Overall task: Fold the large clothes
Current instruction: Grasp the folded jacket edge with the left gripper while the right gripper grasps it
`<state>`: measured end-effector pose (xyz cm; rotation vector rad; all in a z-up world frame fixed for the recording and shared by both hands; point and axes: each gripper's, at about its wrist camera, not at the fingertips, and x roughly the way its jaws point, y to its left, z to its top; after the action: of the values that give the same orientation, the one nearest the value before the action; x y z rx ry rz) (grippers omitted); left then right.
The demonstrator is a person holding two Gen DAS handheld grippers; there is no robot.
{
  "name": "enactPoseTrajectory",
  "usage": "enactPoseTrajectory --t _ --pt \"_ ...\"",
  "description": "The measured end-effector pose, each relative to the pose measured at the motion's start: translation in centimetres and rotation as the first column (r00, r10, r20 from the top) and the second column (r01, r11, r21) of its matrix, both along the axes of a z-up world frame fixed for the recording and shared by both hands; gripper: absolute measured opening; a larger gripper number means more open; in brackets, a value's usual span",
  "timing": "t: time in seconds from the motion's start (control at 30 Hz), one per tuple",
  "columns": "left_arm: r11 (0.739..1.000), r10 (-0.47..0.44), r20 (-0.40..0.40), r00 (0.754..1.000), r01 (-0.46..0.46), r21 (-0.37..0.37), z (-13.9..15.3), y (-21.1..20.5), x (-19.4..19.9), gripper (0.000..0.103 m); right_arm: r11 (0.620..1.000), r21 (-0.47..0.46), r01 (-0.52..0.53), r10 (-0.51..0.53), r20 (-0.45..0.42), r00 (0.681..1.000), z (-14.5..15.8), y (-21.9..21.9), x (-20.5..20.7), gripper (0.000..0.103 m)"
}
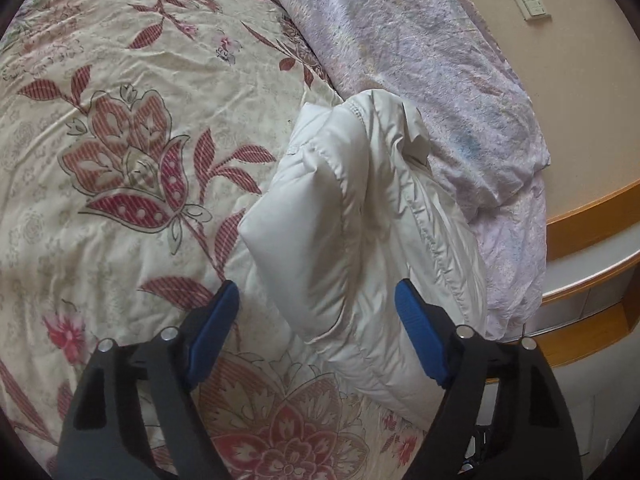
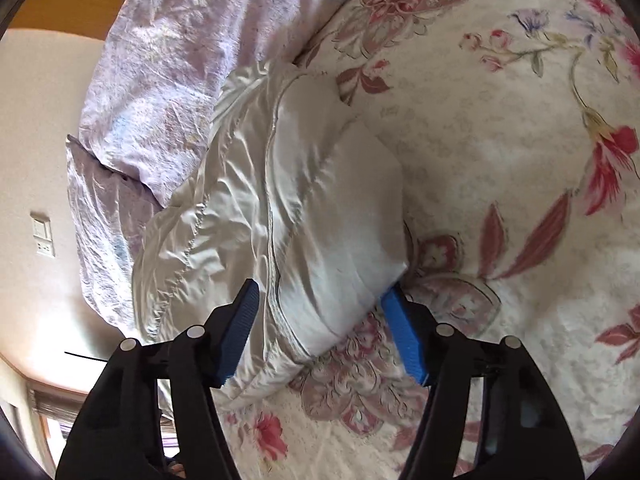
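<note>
both grippers stand with their blue fingers spread wide and nothing pinched between them, one at each end of the white puffer jacket (image 1: pixel 360 216) that lies bundled on the floral bedspread (image 1: pixel 120 128), close against the lilac pillow (image 1: pixel 420 60) near the head of the bed. from the left gripper (image 1: pixel 316 300) the jacket looks already doubled over, a padded panel lying on top with a stitched seam running along it; the gripper's fingers straddle the near end without closing. the right gripper (image 2: pixel 320 300) sits lower, and its right-hand fingertip (image 2: pixel 394 300) seems tucked just under the edge of the top panel, though i can't tell whether it really touches the cloth. my guess is the fold is nearly made and what remains is to square it up or take one more turn. to do that well, i'd bite on the thick quilted edge rather than the slippery shell alone, take both layers together so the top panel doesn't slide off, and lift the two ends evenly so the bundle stays flat. the padding will spring back, so a press along the crease would help, and the lilac pillow wants keeping clear of the pinch. a wooden nightstand (image 1: pixel 592 216) stands beyond the bed.
</note>
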<state>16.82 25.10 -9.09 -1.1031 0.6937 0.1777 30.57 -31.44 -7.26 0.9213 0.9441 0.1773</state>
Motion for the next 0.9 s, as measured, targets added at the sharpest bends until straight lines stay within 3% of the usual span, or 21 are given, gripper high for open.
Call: enactPoseTrajectory --t 0.13,0.23,0.37,0.47,0.67,0.77,0.9 --pt "1.0 0.023 0.01 1.0 -0.024 0.01 -0.2 -0.8 1.3 0.068 0.999 0.032 0.031 -0.032 0.043 0.999 -0.6 0.0 0.3 0.064" --pt "0.998 0.055 0.029 0.998 -0.055 -0.021 -0.4 -0.9 1.8 0.063 0.998 0.051 0.047 -0.05 0.056 0.997 -1.2 -0.3 0.2 0.055" --pt "0.984 0.107 0.081 0.991 -0.094 -0.148 -1.4 0.3 1.5 0.033 0.994 0.099 0.037 -0.047 0.099 0.994 -1.2 -0.7 -0.2 0.036" --pt "0.989 0.085 0.115 0.99 -0.069 -0.133 -0.3 0.5 1.2 0.023 0.997 0.077 0.017 -0.028 0.148 0.989 0.2 -0.4 -0.8 0.028" --pt "0.996 0.073 0.187 0.98 -0.061 -0.068 3.7 1.5 -1.2 0.02 0.996 0.027 -0.088 0.077 0.28 0.957 3.9 1.0 -3.6 0.024" --pt "0.997 0.066 0.204 0.977 -0.058 -0.045 4.9 2.3 -3.8 0.021 0.99 0.013 -0.137 0.127 0.299 0.946 4.3 1.7 -5.4 0.024" --pt "0.996 0.078 0.185 0.98 -0.07 -0.052 4.4 3.5 -7.6 0.021 0.98 -0.012 -0.2 0.195 0.292 0.936 3.6 2.8 -7.8 0.024"
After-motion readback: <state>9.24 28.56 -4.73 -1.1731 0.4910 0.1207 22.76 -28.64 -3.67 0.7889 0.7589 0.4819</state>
